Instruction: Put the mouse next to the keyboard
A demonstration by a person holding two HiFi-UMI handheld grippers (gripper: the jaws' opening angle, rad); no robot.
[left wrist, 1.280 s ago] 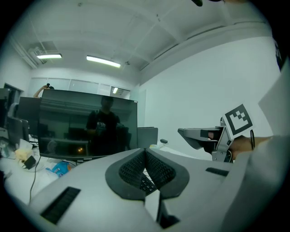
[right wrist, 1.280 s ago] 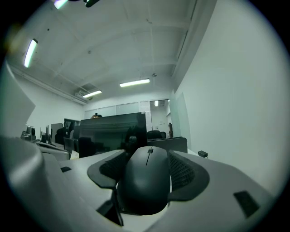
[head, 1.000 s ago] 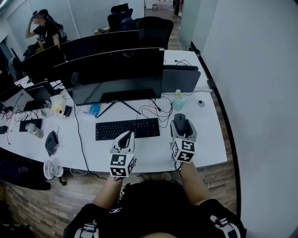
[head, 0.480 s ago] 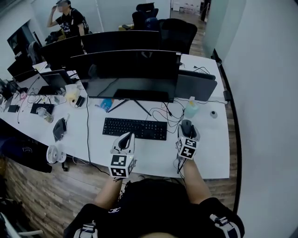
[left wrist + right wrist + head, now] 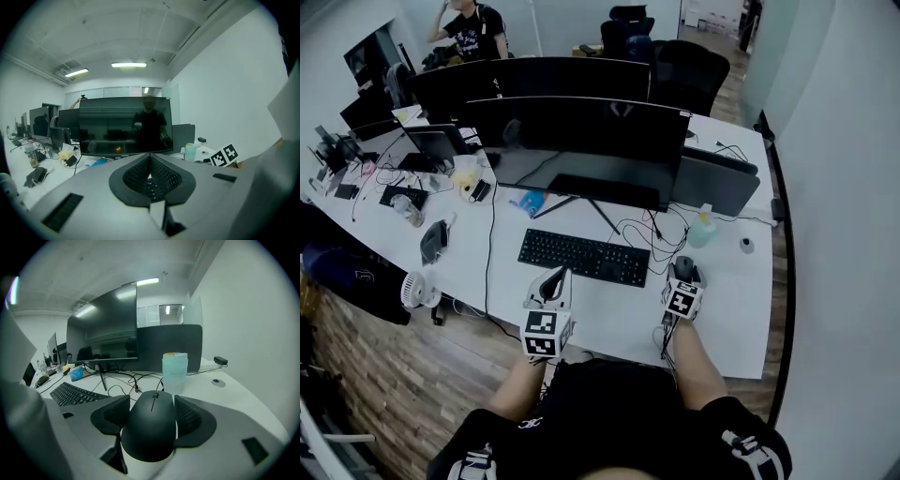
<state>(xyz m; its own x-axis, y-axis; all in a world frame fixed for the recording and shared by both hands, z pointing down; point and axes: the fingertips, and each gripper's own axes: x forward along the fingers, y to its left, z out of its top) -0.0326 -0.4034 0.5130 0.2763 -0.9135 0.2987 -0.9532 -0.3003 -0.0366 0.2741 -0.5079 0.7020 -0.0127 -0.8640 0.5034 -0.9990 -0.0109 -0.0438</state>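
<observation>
The black mouse (image 5: 683,269) (image 5: 152,427) lies on the white desk just right of the black keyboard (image 5: 584,257) (image 5: 72,393). It is still wired, its cable running toward the monitor. My right gripper (image 5: 683,278) (image 5: 152,412) has one jaw on each side of the mouse, and the pads press on its flanks. My left gripper (image 5: 551,286) (image 5: 150,171) hovers in front of the keyboard's middle. Its jaws are shut together with nothing between them.
A large dark monitor (image 5: 581,141) stands behind the keyboard, with loose cables (image 5: 642,230) trailing from it. A pale bottle (image 5: 701,228) (image 5: 175,372) sits just beyond the mouse and a small round object (image 5: 747,245) to its right. The desk's front edge (image 5: 619,349) is close to me.
The head view has swung and pulled back, so the desk looks smaller and shifted right. The right gripper has stayed around the mouse by the keyboard's right end. The left gripper has kept its pose.
</observation>
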